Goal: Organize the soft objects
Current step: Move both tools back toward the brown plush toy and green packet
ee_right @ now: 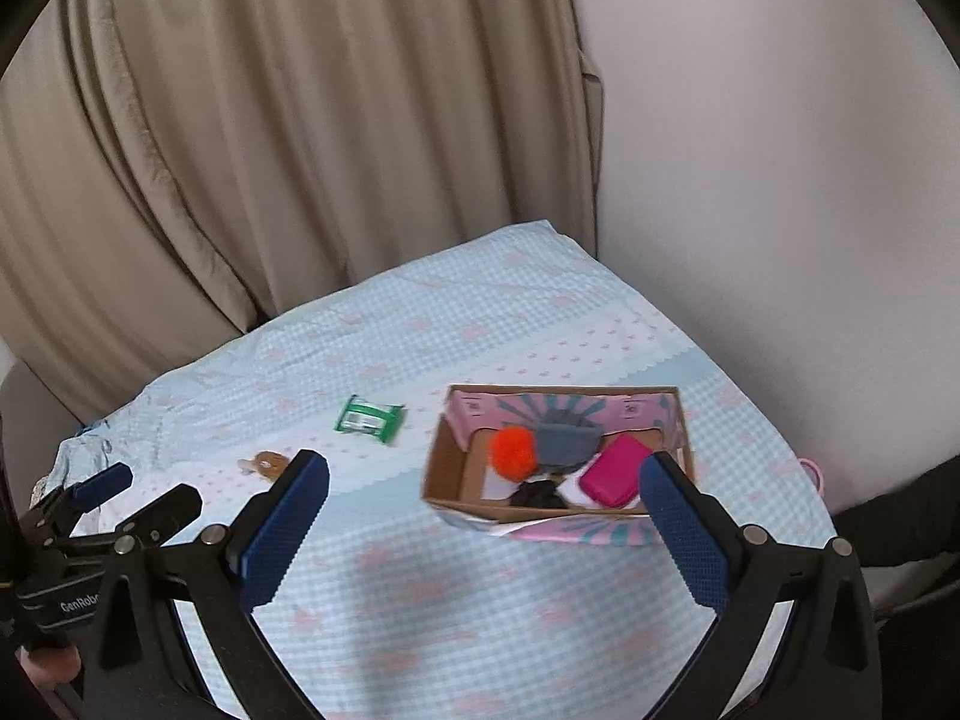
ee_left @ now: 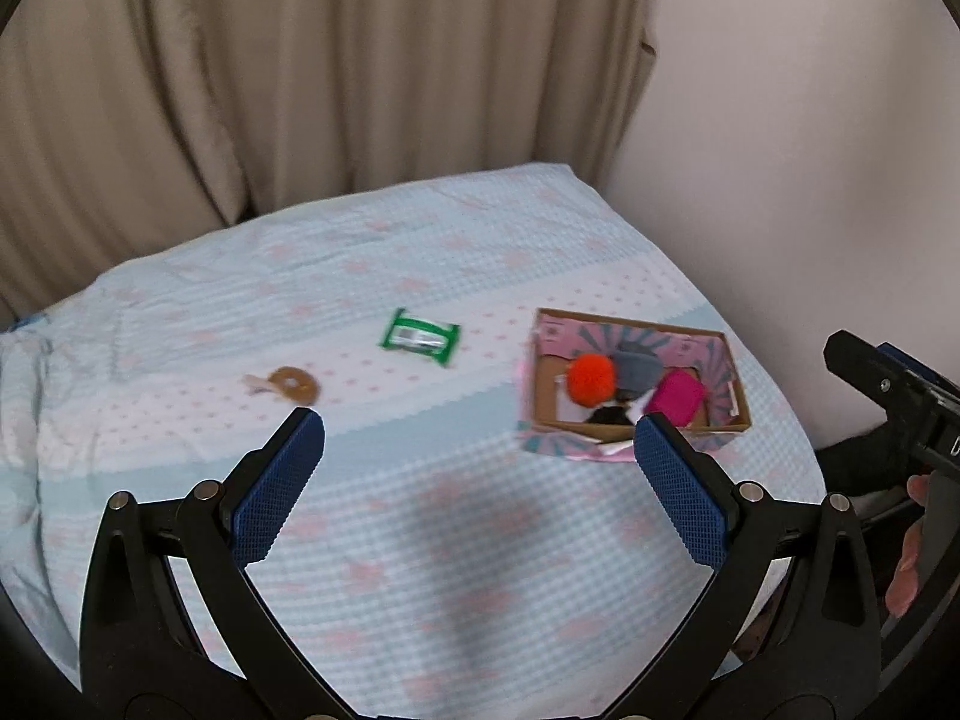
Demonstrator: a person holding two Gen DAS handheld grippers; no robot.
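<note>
The left gripper [ee_left: 479, 431] hangs above the bed with its jaws spread wide and nothing between the blue pads [ee_left: 279, 483]. The right gripper [ee_right: 485, 477] is likewise wide open and empty, its right finger crossing in front of the near right corner of the cardboard box [ee_right: 447, 471]. In the right wrist view the left gripper [ee_right: 135, 495] shows at the lower left, well to the left of the box; in the left wrist view part of the right gripper [ee_left: 888, 387] shows beyond the box's right side.

The box sits on the bedspread [ee_left: 456, 540], a pale blue checked cloth with pink marks, toward the bed's right edge. Inside the box lie an orange pompom [ee_right: 513, 448] at the left, a grey soft item [ee_right: 564, 441] just right of it against the far wall, a magenta pouch [ee_right: 615, 471] at the right, and something black [ee_right: 538, 495] by the near wall; blur makes it hard to tell what the black piece is, and a white scrap lies beside it.

Left of the box, on the open cloth, lies a green packet [ee_left: 420, 337], apart from the box. Farther left and nearer the grippers is a small brown ring-shaped item [ee_left: 293, 385], well apart from the box and partly behind the right gripper's left finger in the right wrist view.

Behind the bed hangs a beige curtain [ee_right: 270, 150]; a plain wall [ee_right: 780, 180] stands to the box's right.
</note>
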